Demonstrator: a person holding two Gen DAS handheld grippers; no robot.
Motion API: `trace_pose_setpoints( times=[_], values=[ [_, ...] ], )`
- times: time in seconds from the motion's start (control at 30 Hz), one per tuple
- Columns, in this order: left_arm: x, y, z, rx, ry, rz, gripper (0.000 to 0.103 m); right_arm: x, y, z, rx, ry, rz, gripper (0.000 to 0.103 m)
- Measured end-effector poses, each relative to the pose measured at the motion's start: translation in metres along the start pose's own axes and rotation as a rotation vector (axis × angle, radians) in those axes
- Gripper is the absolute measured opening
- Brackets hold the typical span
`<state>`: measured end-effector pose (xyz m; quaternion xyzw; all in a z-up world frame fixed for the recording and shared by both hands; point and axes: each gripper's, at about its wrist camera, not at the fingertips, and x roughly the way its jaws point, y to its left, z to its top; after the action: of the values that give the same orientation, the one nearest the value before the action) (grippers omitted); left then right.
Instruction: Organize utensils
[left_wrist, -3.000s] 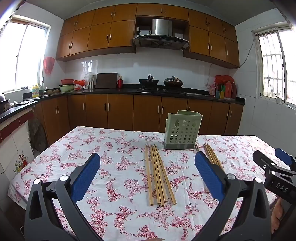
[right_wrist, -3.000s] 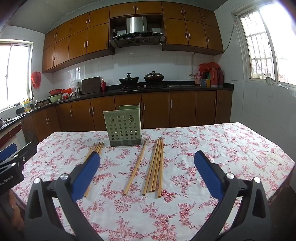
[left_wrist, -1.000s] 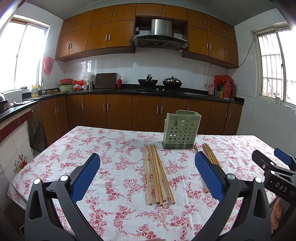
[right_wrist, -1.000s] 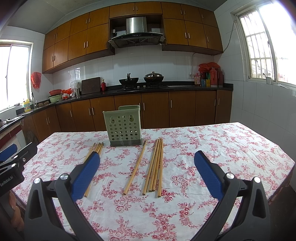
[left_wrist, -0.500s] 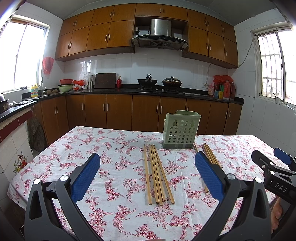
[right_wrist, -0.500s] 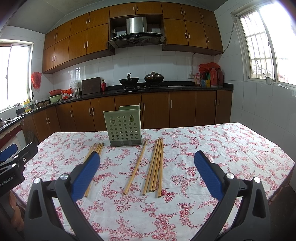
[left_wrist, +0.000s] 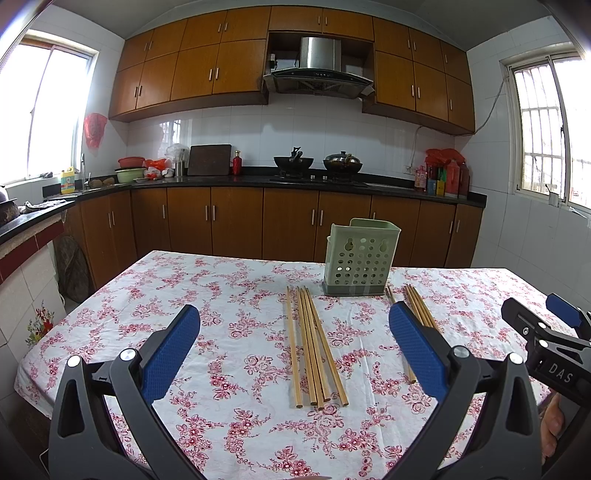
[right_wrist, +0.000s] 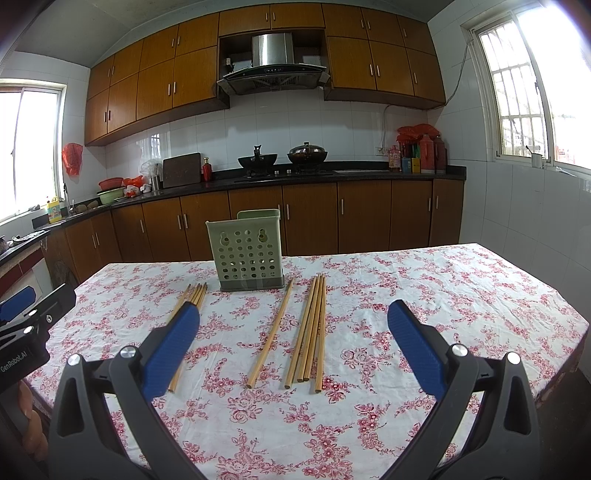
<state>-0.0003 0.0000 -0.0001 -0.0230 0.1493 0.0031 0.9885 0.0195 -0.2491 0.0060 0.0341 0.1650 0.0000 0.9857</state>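
Observation:
A pale green perforated utensil holder (left_wrist: 360, 264) (right_wrist: 245, 254) stands upright near the far side of the table. Wooden chopsticks lie flat in front of it. In the left wrist view one bundle (left_wrist: 314, 350) lies between my fingers, and a second bundle (left_wrist: 419, 312) is partly hidden behind my right finger. The right wrist view shows a single chopstick (right_wrist: 271, 334), a bundle (right_wrist: 310, 332) beside it, and another bundle (right_wrist: 194, 295) behind my left finger. My left gripper (left_wrist: 293, 321) and right gripper (right_wrist: 293, 315) hover above the near table edge, both open and holding nothing.
The table (left_wrist: 221, 295) wears a white cloth with red flowers. Behind it runs a dark kitchen counter (left_wrist: 221, 181) with brown cabinets, pots and bottles. A hand (left_wrist: 554, 424) holds the right gripper at the right edge. Windows flank the room.
Hardly anything differs. The left wrist view has drifted slightly, so the holder sits a touch further left. Both grippers stay open and the chopsticks have not moved.

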Motion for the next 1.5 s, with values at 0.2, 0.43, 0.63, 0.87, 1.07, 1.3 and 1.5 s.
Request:
trace_pose_setpoints(
  times=[0.2,0.43,0.63,0.87,1.07,1.3,1.5],
  values=[
    [0.0,0.001,-0.001,-0.002,0.006,0.003,0.101,0.001,-0.001,0.0,0.002,0.005,0.001,0.099],
    [0.023,0.01,-0.008,-0.042,0.106,0.053,0.101,0.032,-0.014,-0.006,0.036,0.118,-0.039,0.099],
    [0.072,0.046,-0.019,-0.132,0.323,0.094,0.101,0.079,-0.042,-0.017,0.117,0.294,-0.094,0.082],
    [0.103,0.056,-0.019,-0.132,0.425,0.072,0.101,0.136,-0.059,-0.019,0.183,0.469,-0.064,0.036],
    [0.127,0.054,-0.016,-0.098,0.465,0.051,0.087,0.18,-0.046,-0.024,0.134,0.567,-0.043,0.027],
    [0.15,0.053,-0.02,-0.086,0.513,0.034,0.076,0.203,-0.041,-0.035,0.093,0.621,-0.066,0.012],
    [0.172,0.047,-0.028,-0.104,0.575,-0.022,0.054,0.207,-0.064,-0.032,0.147,0.606,-0.142,0.008]
  ],
)
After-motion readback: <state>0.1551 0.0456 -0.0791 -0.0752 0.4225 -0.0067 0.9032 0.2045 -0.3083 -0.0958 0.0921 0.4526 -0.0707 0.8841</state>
